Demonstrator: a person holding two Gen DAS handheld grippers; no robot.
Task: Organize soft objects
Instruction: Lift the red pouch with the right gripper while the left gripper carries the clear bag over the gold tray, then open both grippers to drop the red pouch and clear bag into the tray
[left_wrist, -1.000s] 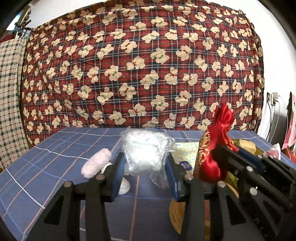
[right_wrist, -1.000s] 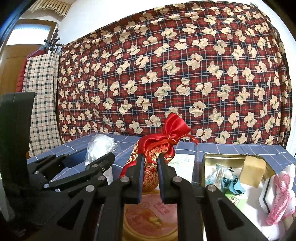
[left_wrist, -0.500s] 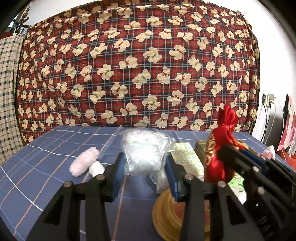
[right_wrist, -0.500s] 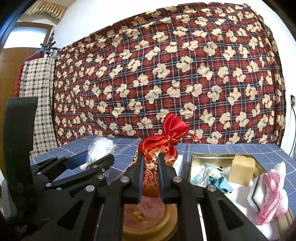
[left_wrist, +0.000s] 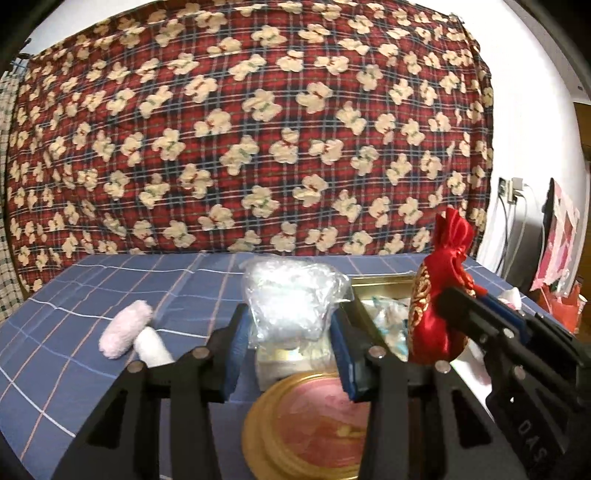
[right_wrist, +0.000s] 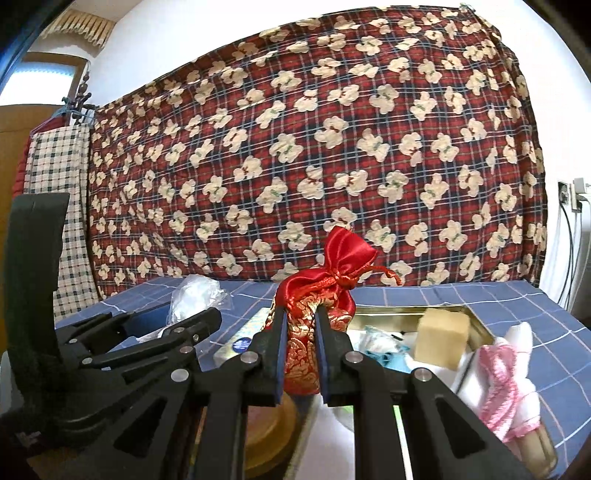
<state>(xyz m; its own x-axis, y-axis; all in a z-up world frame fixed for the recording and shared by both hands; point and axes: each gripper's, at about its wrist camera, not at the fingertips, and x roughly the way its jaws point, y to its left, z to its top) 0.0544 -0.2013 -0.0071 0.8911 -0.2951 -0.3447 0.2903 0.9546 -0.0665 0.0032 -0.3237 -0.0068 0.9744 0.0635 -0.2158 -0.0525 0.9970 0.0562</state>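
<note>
A blue checked tabletop (left_wrist: 110, 288) lies under me, backed by a red plaid teddy-bear cloth (left_wrist: 258, 129). To my left lie a pink fuzzy roll (left_wrist: 123, 330) and a white roll (left_wrist: 153, 347), touching. Below my jaws sits a round gold tin lid (left_wrist: 306, 424); beyond it an open gold tin (right_wrist: 476, 325) holds a tan block (right_wrist: 441, 341), with a pink-and-white cloth (right_wrist: 509, 384) at its right edge. My left gripper (left_wrist: 286, 347) holds a crumpled clear plastic bag (left_wrist: 291, 299), jaws fairly wide and pressed to its sides. My right gripper (right_wrist: 300, 350) is clenched narrowly on a red satin drawstring pouch (right_wrist: 321, 291), upright above the tin's near edge. Since a second ago both loads have shifted right, over the lid and tin.
</note>
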